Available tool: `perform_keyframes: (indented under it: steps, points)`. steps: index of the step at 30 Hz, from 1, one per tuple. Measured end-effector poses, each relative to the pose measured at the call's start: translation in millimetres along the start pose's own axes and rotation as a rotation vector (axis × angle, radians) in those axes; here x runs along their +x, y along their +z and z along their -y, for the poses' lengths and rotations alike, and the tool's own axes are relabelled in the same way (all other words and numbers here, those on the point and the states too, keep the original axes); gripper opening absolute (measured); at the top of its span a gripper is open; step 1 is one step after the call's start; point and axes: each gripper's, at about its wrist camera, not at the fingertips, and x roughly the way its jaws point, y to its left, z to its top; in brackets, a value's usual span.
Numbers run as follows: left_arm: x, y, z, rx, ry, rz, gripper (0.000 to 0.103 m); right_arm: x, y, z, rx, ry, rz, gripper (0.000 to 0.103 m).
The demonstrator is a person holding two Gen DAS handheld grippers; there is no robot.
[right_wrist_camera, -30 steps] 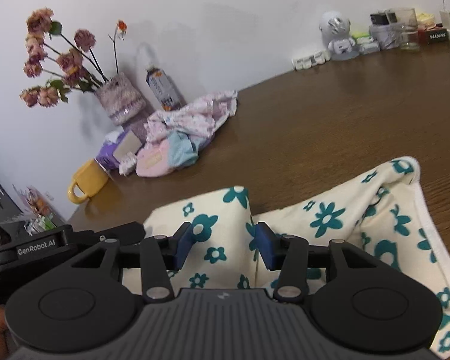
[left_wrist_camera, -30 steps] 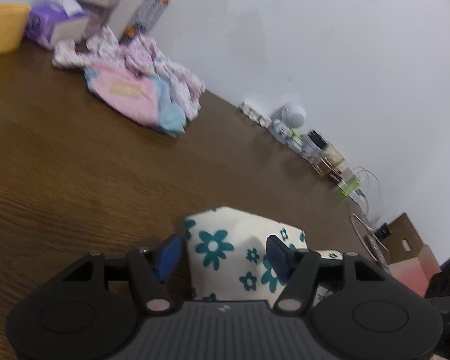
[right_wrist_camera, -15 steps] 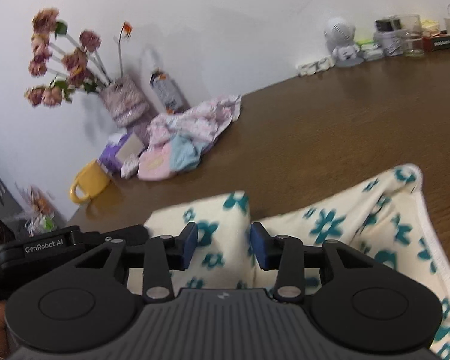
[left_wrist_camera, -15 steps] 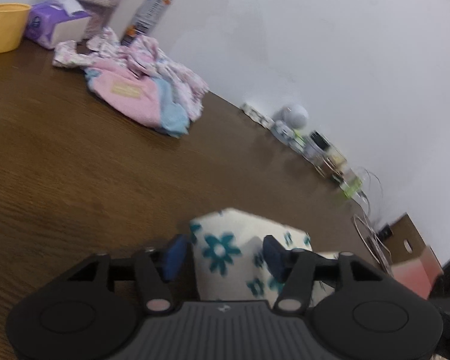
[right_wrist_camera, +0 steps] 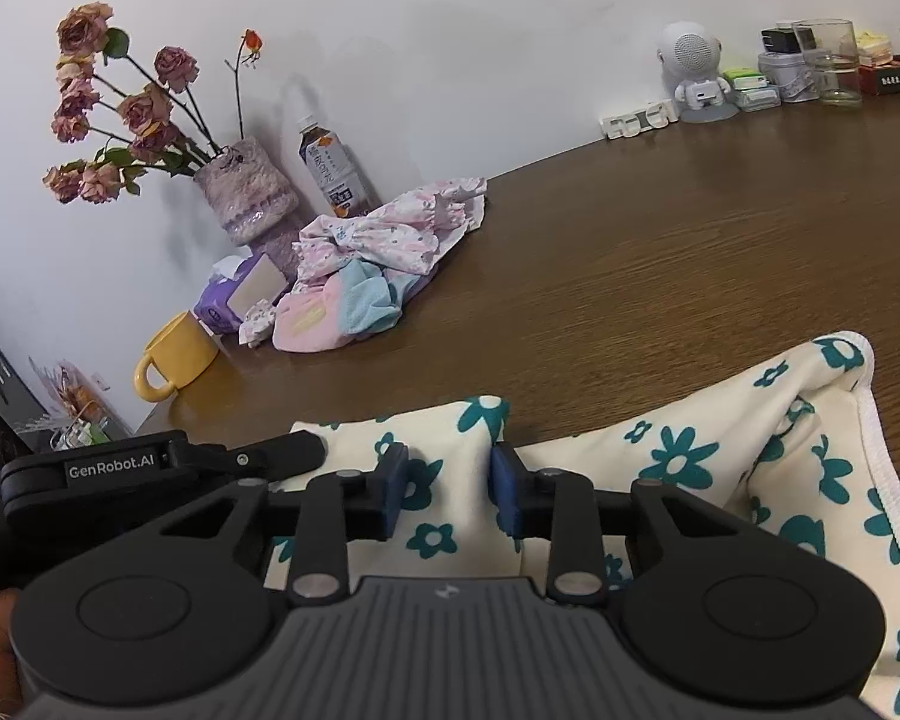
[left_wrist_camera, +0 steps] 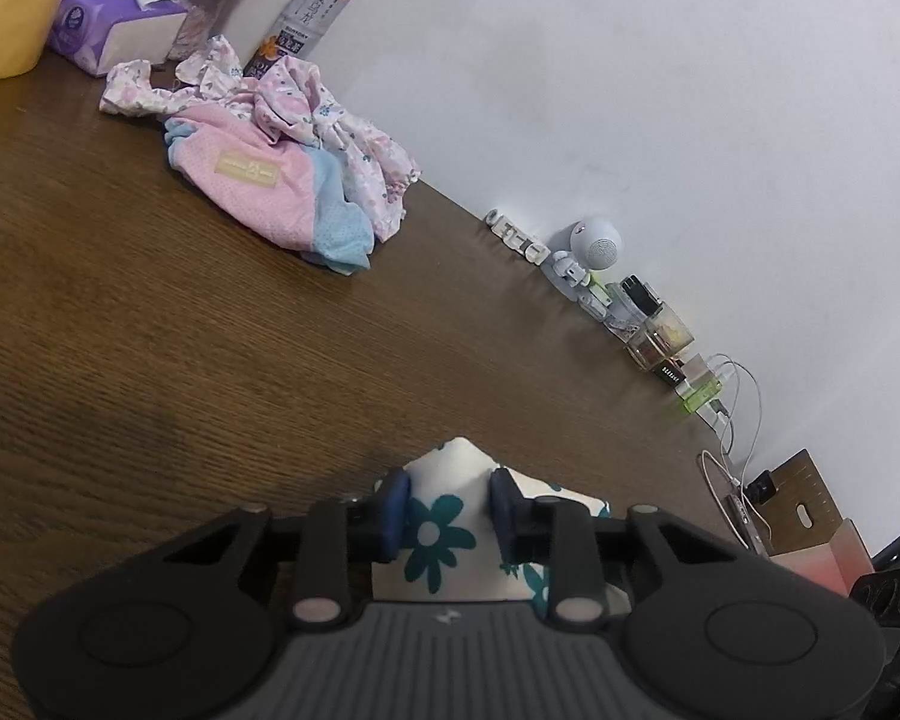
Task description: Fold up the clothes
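Cream flowered cloth (right_wrist_camera: 720, 456) is lying on the table (right_wrist_camera: 660, 252), both grippers pinching it: left gripper (left_wrist_camera: 448, 510), right gripper (right_wrist_camera: 448, 483).

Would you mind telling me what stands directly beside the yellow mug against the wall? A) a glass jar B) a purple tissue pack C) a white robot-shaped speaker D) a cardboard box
B: in the right wrist view the purple tissue pack sits right next to the yellow mug, with the vase of dried roses just behind it; the speaker stands far along the wall.
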Motion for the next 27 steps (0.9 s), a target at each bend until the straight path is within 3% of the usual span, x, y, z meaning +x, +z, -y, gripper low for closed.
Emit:
perform_keyframes:
  steps: [2, 4, 5, 8, 10, 13, 18, 21, 24, 27]
  points:
    - [-4, 1, -1, -0.011, 0.004, 0.015, 0.035, -5, 3, 3, 0.020, 0.009, 0.017, 0.033]
    - [-9, 4, -3, -0.040, 0.021, 0.039, 0.052, -9, 9, 10, 0.050, 0.004, 0.042, 0.033]
    - [-11, 5, -5, -0.054, 0.029, 0.051, 0.053, -10, 11, 12, 0.060, 0.000, 0.048, 0.033]
    - [-8, 8, -8, -0.080, 0.023, 0.037, 0.050, -3, 14, 15, 0.077, 0.003, 0.034, 0.033]
    - [-1, 8, -11, -0.123, -0.005, 0.006, 0.033, 3, 13, 14, 0.076, 0.011, 0.015, 0.033]
    - [5, 6, -13, -0.147, -0.017, 0.004, 0.025, 8, 10, 8, 0.052, 0.007, 0.003, 0.025]
    - [3, 2, -17, -0.179, -0.037, 0.023, 0.027, 10, 8, 5, 0.029, -0.005, -0.008, 0.023]
    - [-4, 3, -20, -0.201, -0.039, 0.038, 0.045, 1, 13, 12, 0.082, 0.011, 0.023, 0.027]
    - [-13, 6, -19, -0.186, -0.029, 0.070, 0.046, -4, 19, 18, 0.102, -0.002, 0.046, 0.028]
    - [-9, 8, -16, -0.168, -0.026, 0.051, 0.044, 4, 21, 17, 0.107, 0.003, 0.018, 0.028]
